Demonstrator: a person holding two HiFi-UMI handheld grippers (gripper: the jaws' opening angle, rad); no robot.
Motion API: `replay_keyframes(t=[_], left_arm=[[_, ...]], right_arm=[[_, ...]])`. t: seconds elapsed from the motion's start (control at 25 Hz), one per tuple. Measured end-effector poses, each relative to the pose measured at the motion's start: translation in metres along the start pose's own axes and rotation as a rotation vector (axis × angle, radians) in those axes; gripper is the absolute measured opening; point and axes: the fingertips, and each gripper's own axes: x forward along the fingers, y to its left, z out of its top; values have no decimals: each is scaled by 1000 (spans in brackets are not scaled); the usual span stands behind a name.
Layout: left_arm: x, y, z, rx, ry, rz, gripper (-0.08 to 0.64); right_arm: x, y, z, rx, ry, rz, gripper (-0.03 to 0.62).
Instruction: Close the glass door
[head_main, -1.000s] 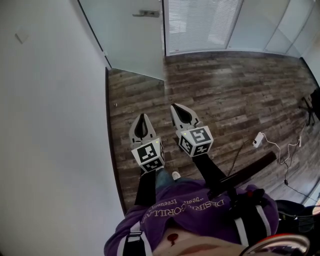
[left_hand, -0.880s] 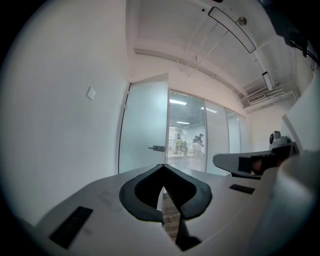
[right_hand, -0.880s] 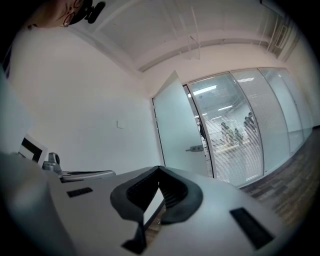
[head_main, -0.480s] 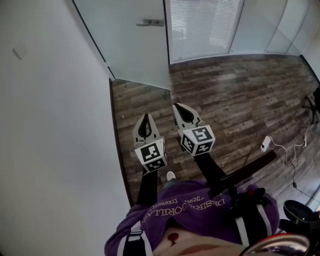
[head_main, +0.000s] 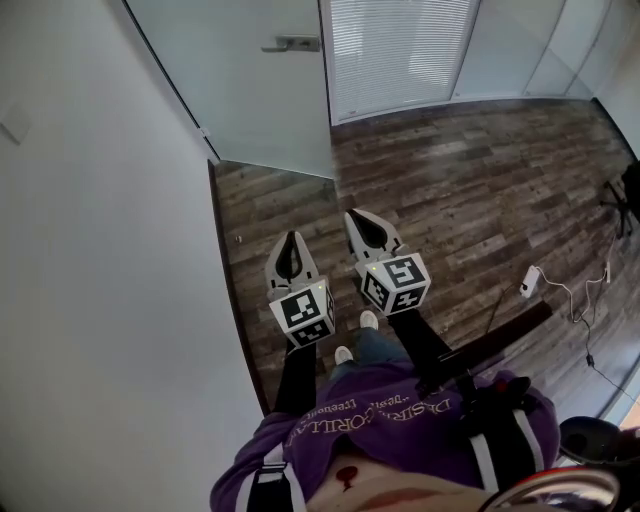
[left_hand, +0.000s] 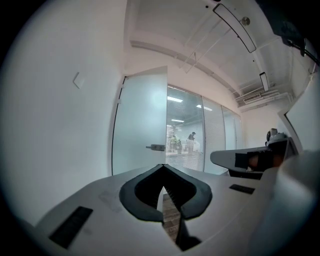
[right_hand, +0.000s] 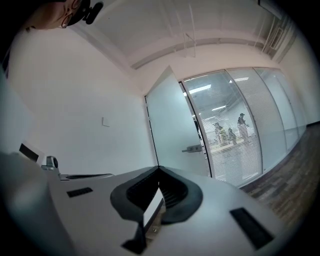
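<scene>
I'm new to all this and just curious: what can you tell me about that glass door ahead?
The glass door is a tall frosted pane with a small metal handle near its free edge. It hangs from the white wall on its left and stands swung partly open, its bottom edge over the wood floor. Nothing else touches it.
</scene>
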Motion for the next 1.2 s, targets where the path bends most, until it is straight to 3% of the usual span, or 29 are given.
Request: replay_keyframes(t=[0.68, 1.2], left_arm=[[125, -29, 13, -17, -13, 73, 0], [167, -25, 7, -53, -3, 109, 0]], right_arm=[[90, -97, 33, -28, -1, 66, -3], [121, -127, 31, -19, 17, 78, -3]])
